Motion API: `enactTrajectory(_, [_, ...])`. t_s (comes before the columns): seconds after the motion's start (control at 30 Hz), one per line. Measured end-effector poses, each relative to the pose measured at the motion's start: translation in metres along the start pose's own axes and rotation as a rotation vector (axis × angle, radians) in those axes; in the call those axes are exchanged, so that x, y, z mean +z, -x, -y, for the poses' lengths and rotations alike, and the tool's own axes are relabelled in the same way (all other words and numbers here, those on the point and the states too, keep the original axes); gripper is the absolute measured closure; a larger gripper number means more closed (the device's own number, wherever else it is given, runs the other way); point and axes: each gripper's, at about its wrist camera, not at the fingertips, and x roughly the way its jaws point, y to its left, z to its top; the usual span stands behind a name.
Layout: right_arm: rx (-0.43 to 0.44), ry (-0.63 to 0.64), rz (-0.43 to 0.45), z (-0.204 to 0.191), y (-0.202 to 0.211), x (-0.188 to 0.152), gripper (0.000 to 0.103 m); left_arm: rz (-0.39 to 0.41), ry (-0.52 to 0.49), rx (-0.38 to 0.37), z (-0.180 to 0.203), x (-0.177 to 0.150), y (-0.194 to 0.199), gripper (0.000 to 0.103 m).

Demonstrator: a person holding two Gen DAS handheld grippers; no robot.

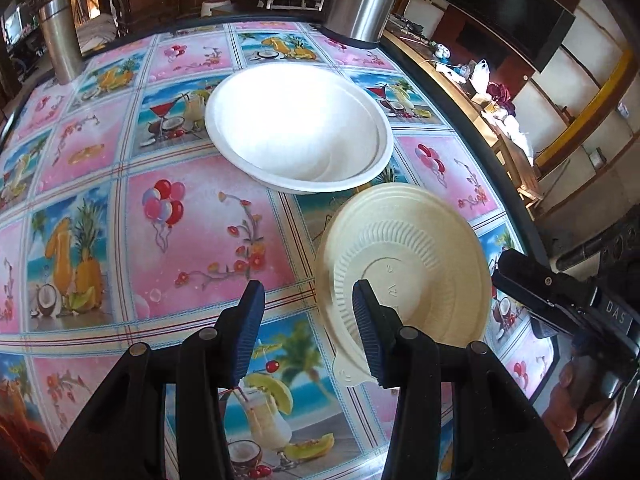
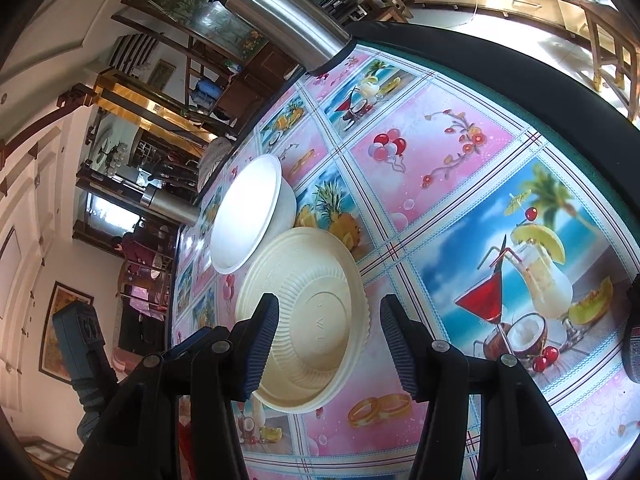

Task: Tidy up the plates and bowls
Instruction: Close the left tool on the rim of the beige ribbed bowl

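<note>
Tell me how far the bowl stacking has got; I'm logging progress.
Done: the white bowls appear nested in one stack on the table. In hand: nothing is gripped; the cream bowl lies bottom-up between the fingers of the open right gripper, and the open left gripper is at its rim. Left: probably turning it over and adding it to the stack.

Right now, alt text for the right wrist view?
The open right gripper straddles a cream bowl lying upside down on a table with a colourful tablecloth printed with cocktails. Just beyond it sits a stack of white bowls, upright, with two steel flasks at the table's far edges.
</note>
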Motion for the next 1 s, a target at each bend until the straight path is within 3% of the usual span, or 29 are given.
enactTrajectory(0.33, [0.004, -0.034, -0.031, 0.009, -0.017, -0.002, 0.047, -0.094, 0.101, -0.127, -0.009, 0.005, -0.018, 0.059])
enactTrajectory(1.0, [0.029, -0.083, -0.043, 0.02, -0.026, -0.004, 0.05, -0.026, 0.061, -0.105, -0.002, 0.003, -0.01, 0.062])
